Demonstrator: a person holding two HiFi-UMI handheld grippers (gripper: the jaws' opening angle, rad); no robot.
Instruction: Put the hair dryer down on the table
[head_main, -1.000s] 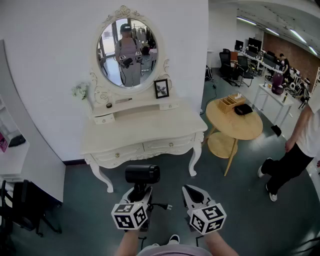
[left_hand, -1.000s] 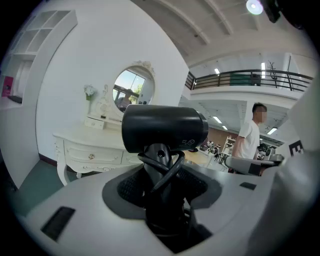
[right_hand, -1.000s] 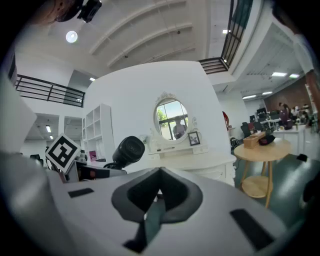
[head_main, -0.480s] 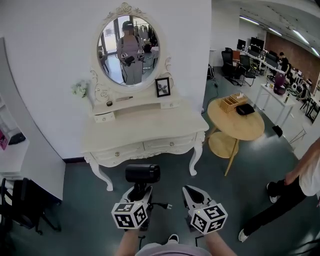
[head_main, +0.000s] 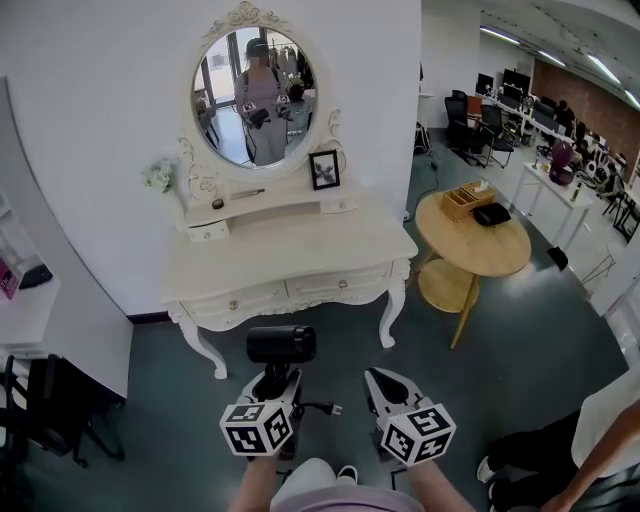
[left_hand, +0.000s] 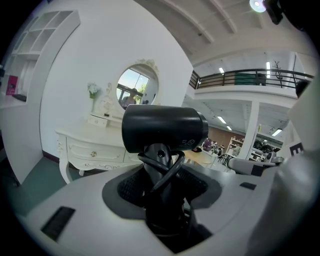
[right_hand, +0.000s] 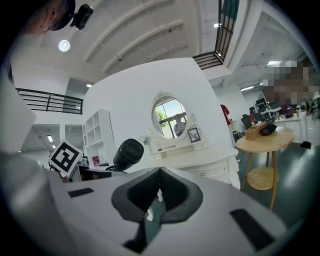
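A black hair dryer (head_main: 281, 344) stands upright in front of me, over the floor and short of the white dressing table (head_main: 300, 262). My left gripper (head_main: 277, 387) is shut on its handle, and the cord loops round that handle. In the left gripper view the dryer's barrel (left_hand: 165, 127) lies crosswise above the jaws, with the dressing table (left_hand: 82, 141) behind it. My right gripper (head_main: 386, 388) hovers beside it on the right, shut with nothing in it. From the right gripper view the dryer (right_hand: 128, 153) shows at the left.
An oval mirror (head_main: 253, 97) and a small picture frame (head_main: 323, 170) stand on the dressing table's back shelf. A round wooden table (head_main: 470, 250) with a wooden box (head_main: 462, 203) is to the right. A person (head_main: 560, 455) is at the lower right. A black chair (head_main: 40, 410) is at the left.
The person on the right has walked toward the lower right corner. Both grippers and the hair dryer have stayed where they were.
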